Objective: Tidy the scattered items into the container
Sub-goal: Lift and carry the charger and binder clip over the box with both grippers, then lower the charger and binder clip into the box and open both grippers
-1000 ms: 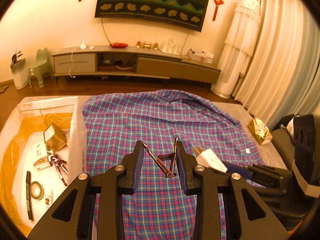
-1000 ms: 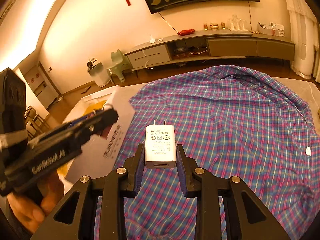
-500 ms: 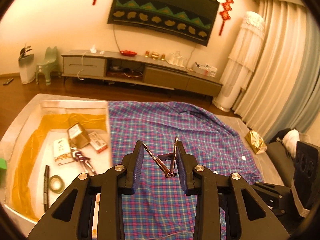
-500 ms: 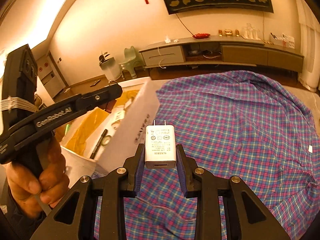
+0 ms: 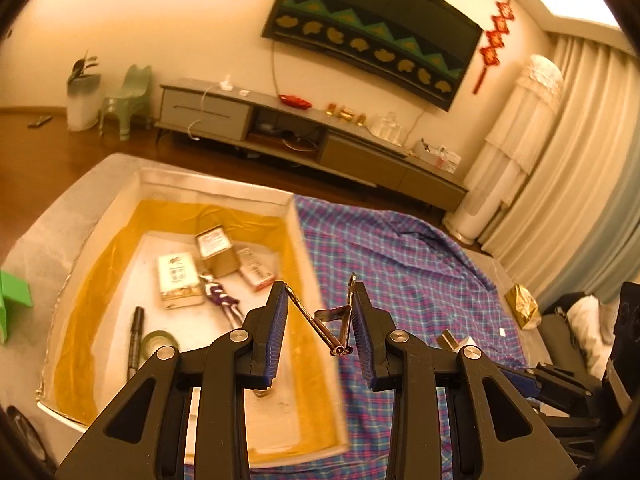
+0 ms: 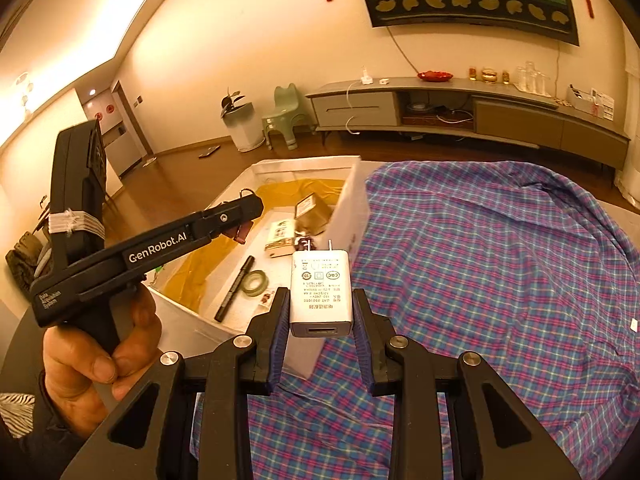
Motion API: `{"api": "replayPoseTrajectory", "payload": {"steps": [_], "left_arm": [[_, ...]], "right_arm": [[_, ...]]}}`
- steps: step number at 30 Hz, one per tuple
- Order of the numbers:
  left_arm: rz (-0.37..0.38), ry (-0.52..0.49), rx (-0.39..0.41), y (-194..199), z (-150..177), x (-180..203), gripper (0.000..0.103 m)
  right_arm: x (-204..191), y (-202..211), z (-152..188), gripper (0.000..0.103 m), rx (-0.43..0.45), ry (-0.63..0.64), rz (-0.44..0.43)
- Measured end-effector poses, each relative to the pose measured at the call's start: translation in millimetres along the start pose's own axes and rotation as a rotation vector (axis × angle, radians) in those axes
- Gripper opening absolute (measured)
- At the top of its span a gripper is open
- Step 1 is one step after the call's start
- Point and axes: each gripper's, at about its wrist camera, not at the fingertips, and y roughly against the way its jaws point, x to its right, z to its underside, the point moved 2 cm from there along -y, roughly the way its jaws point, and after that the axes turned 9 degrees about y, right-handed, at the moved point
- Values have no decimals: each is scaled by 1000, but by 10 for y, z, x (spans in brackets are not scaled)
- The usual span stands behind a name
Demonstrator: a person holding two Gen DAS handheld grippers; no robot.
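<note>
With our left gripper (image 5: 320, 320) pinching the metal clip (image 5: 326, 316) and our right gripper (image 6: 321, 320) clamping the white charger (image 6: 321, 294), we had swung leftward from the plaid cloth (image 5: 400, 264) until the box (image 5: 298, 220) lay under the clip, so release seemed close.

The left gripper (image 5: 320, 320) hides the near part of the white box's (image 5: 216, 192) floor behind its fingers, and a small round thing just below its left finger is too covered to identify. Left of those fingers, the print on the small cartons (image 5: 176, 278) is too blurred to read. In the right wrist view the charger (image 6: 321, 292) between the right gripper's (image 6: 321, 320) fingers masks the box's near corner, and its tiny label text is unreadable.
</note>
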Motion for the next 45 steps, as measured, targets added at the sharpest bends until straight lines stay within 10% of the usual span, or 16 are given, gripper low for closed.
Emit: {"api": "replayPoseTrajectory", "payload": {"steps": [45], "left_arm": [[-72,322,-93,-307,-468,-1197,33]], "right_arm": [[-355,-1479,-723,31,-208,120,-97]]}}
